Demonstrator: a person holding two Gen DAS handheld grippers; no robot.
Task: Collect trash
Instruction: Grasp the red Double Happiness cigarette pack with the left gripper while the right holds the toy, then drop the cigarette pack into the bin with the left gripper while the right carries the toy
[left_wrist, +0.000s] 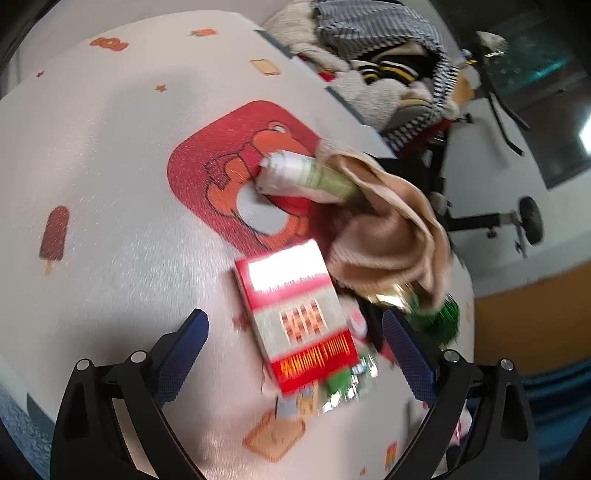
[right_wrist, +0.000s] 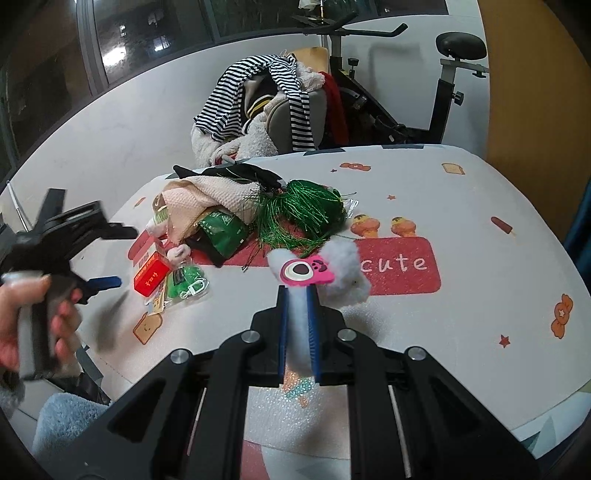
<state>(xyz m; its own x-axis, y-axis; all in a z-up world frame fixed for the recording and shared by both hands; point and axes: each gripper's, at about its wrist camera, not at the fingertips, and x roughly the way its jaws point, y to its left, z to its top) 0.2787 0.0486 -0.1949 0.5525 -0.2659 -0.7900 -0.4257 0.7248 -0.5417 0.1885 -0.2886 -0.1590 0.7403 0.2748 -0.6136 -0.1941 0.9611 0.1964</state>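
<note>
A: Room first. Dark windows behind, an exercise bike, a chair heaped with striped clothes. The tabletop wears a white cloth, faintly glittery, printed with toast, lollies and a red "cute" panel.

B: And the trash?

A: One heap at the tabletop's far left side in the right view. A red box lies flat nearest the left tongs. Around it: a beige towel, a white-and-green tube poking from under the towel, green tinsel, a green pouch.

B: Tongs?

A: Left tongs spread wide and empty, the box lying between and just ahead of the blue pads. Right tongs clenched on a white fluffy toy with a pink bear face, held above the tabletop.

B: How will the box handle?

A: My guess: light cardboard, glossy, stiff along its edges, likely to dent on the broad faces. I'd pinch it across the narrow width, long sides against the pads. Its lower end overlaps small packets, so it may drag them.

B: The rest?

A: Towel soft and waffle-textured, limp; take a fold. Tube round and smooth, may roll or slip. Tinsel thin, springy, apt to snag and shed. Pouch crinkly film, featherlight.
</note>
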